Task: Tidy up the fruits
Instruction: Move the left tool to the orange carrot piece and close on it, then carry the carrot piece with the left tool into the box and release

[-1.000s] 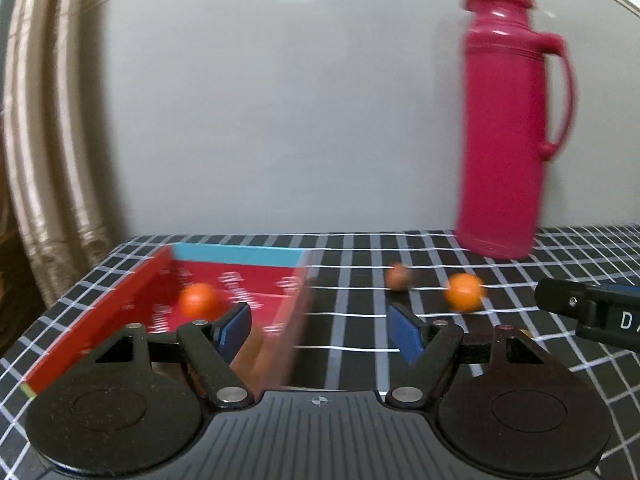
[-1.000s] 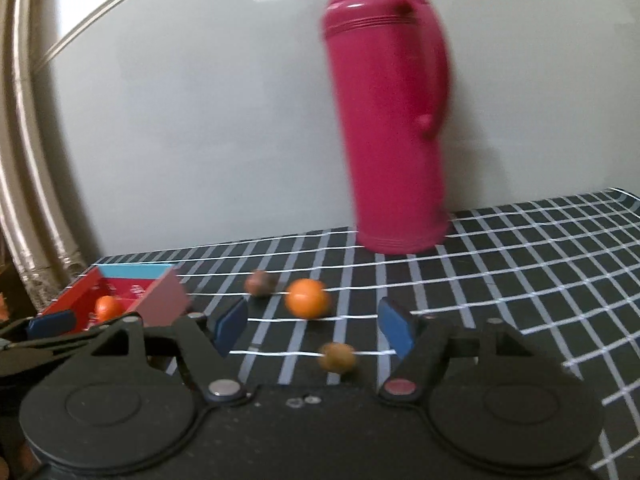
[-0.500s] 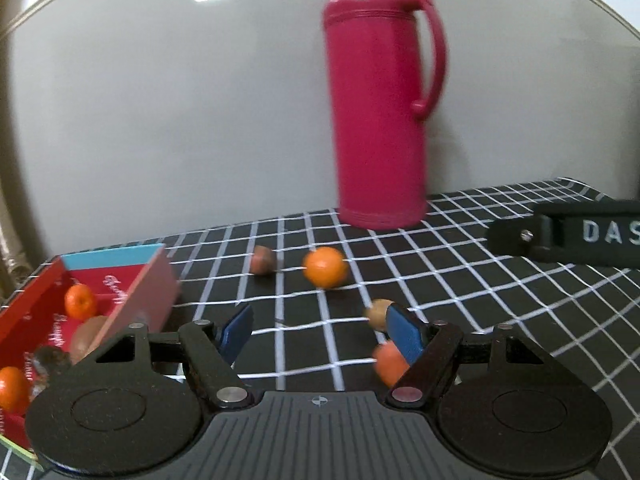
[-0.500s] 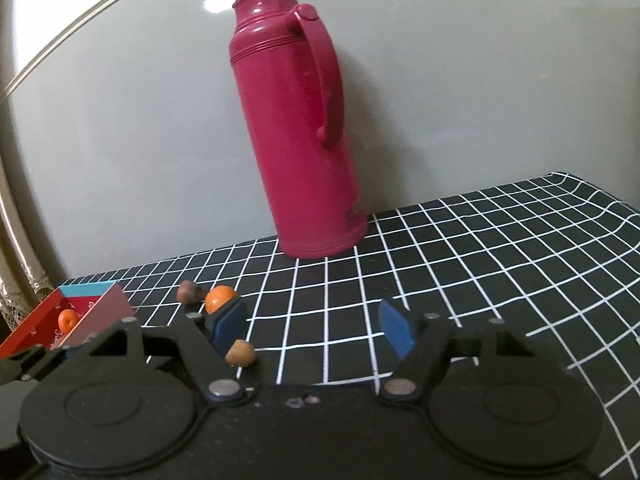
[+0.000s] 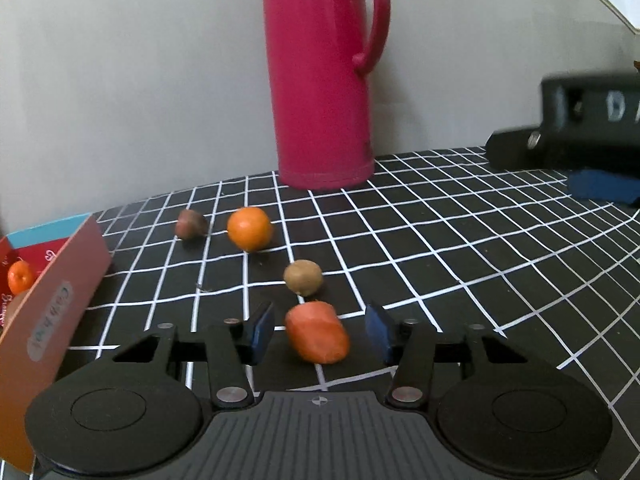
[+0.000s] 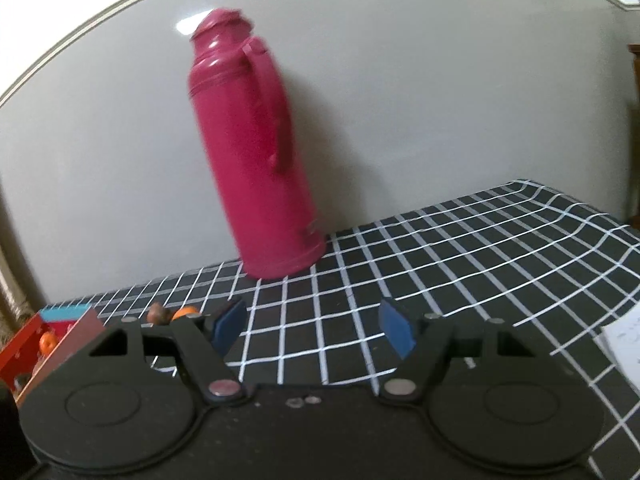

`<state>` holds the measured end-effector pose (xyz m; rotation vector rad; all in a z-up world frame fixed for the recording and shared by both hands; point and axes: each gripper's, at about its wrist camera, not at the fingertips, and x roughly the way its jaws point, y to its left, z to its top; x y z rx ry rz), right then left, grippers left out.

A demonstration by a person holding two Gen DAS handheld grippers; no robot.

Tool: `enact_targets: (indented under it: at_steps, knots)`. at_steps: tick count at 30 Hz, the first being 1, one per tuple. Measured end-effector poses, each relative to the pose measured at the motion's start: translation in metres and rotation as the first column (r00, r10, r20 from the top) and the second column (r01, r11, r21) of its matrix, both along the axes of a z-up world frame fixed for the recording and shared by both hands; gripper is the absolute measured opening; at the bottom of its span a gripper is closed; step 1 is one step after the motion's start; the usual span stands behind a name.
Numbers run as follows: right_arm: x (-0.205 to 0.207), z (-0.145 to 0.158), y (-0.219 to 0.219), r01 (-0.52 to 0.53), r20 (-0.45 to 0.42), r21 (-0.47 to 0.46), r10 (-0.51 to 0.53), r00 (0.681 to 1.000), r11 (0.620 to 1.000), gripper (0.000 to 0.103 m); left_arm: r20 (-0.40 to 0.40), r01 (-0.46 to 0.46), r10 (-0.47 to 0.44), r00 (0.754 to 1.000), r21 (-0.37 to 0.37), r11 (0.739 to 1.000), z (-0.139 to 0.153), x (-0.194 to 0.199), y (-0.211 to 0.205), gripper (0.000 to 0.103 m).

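Observation:
My left gripper (image 5: pixel 320 334) is open, its blue pads on either side of an orange-red fruit (image 5: pixel 316 338) lying on the black checked cloth, not touching it. Just beyond lie a brown kiwi (image 5: pixel 303 277), a round orange (image 5: pixel 249 227) and a small reddish-brown fruit (image 5: pixel 191 223). A red box (image 5: pixel 52 304) at the left holds a small orange (image 5: pixel 20 278). My right gripper (image 6: pixel 310 326) is open and empty over bare cloth; the box (image 6: pixel 24 340) and two fruits (image 6: pixel 170 314) show at its far left.
A tall magenta thermos (image 5: pixel 324 80) stands at the back against the grey wall; it also shows in the right wrist view (image 6: pixel 252 152). The right gripper's black body (image 5: pixel 580 128) hangs at the right of the left wrist view. White paper (image 6: pixel 624 344) lies at the right edge.
My left gripper swung right from the box and closed in until the orange-red fruit lies between its pads. My right gripper swung right, away from the fruits.

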<state>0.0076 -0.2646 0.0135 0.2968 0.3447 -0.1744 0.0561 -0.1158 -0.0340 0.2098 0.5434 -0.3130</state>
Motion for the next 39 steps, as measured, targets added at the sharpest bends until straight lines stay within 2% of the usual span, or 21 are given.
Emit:
enact_targets:
  at_steps: [1,4,5,6,14,22,28,39]
  knots:
    - [-0.002,0.001,-0.002,0.013,0.010,0.005,-0.013,1.000,1.000,0.073,-0.003,0.001,-0.001,1.000,0.004,1.000,-0.002,0.001,-0.002,0.044]
    - [-0.005,0.001,-0.006,0.020,0.015,0.014,-0.020,1.000,1.000,0.073,-0.007,-0.015,0.015,1.000,0.012,1.000,-0.005,0.001,-0.003,0.042]
    - [-0.006,0.000,-0.006,0.017,0.014,0.015,-0.018,1.000,1.000,0.073,-0.018,-0.017,0.018,1.000,0.006,1.000,-0.006,0.002,-0.002,0.032]
    - [-0.006,-0.001,-0.006,0.015,0.013,0.014,-0.015,1.000,1.000,0.073,-0.028,-0.019,0.019,0.999,-0.003,1.000,-0.007,0.002,0.000,0.031]
    - [-0.008,0.000,-0.007,0.032,0.024,0.026,-0.032,0.999,0.999,0.073,-0.008,-0.029,0.029,1.000,-0.021,0.999,-0.006,0.003,0.004,0.031]
    - [-0.008,0.000,-0.008,0.059,0.032,0.030,-0.060,0.998,0.998,0.073,0.035,-0.059,0.062,0.997,-0.061,0.996,0.013,0.004,0.021,0.031]
    - [-0.003,0.000,0.000,0.046,0.032,0.022,-0.047,0.998,0.999,0.073,0.086,-0.118,0.126,0.988,-0.093,0.989,0.033,0.005,0.051,0.031]
    - [0.014,0.000,0.031,0.002,0.027,0.006,-0.002,1.000,1.000,0.073,0.115,-0.242,0.254,0.960,-0.106,0.964,0.048,0.013,0.112,0.031]
